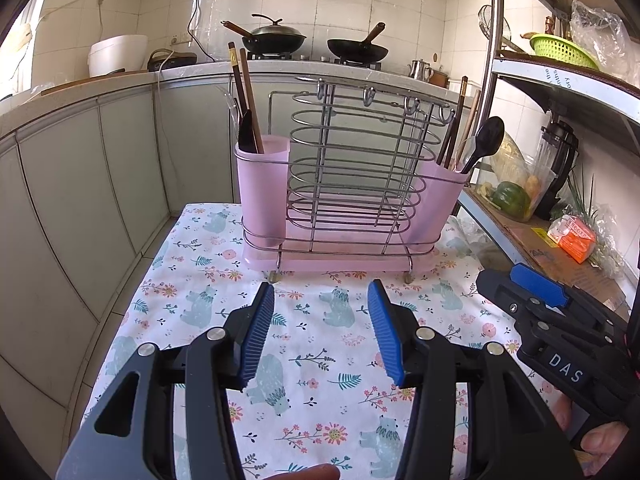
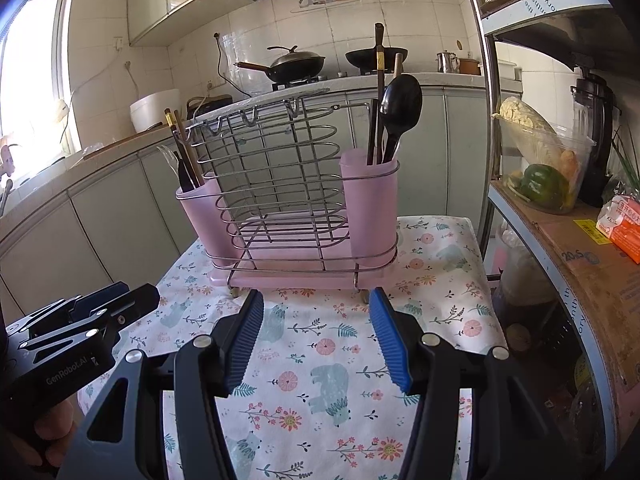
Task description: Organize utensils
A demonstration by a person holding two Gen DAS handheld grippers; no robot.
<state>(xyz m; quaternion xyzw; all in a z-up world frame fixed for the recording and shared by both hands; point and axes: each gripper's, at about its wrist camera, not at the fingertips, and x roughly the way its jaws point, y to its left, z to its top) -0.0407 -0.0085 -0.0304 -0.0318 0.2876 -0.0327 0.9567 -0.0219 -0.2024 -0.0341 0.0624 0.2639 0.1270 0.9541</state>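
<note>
1. Blue ribbed fingers [image 1: 260, 332] of the left gripper [image 1: 320, 300] are seen at the lower centre of the left wrist view, spread wide apart, with nothing between them but the flowered cloth [image 1: 320, 360] on the desk.
2. At the lower centre of the right wrist view, the right gripper [image 2: 316, 308] is held the same way: fingers [image 2: 390, 340] released, nothing grasped.
3. Each gripper is seen in the other's view, the right one at the lower right of the left view, the left one at the lower left of the right view.
4. A wire utensil rack [image 1: 344, 168] on a pink tray is set on the cloth, just beyond both grippers, in the middle of each frame.
5. Two pink cups are fitted at the rack's ends. In the left cup [image 1: 262, 188], dark chopsticks [image 1: 242, 92] and a black utensil are stood upright.
6. In the right cup [image 1: 438, 204], a black spoon [image 1: 486, 140] and more chopsticks are stood, leaning outward.
</note>
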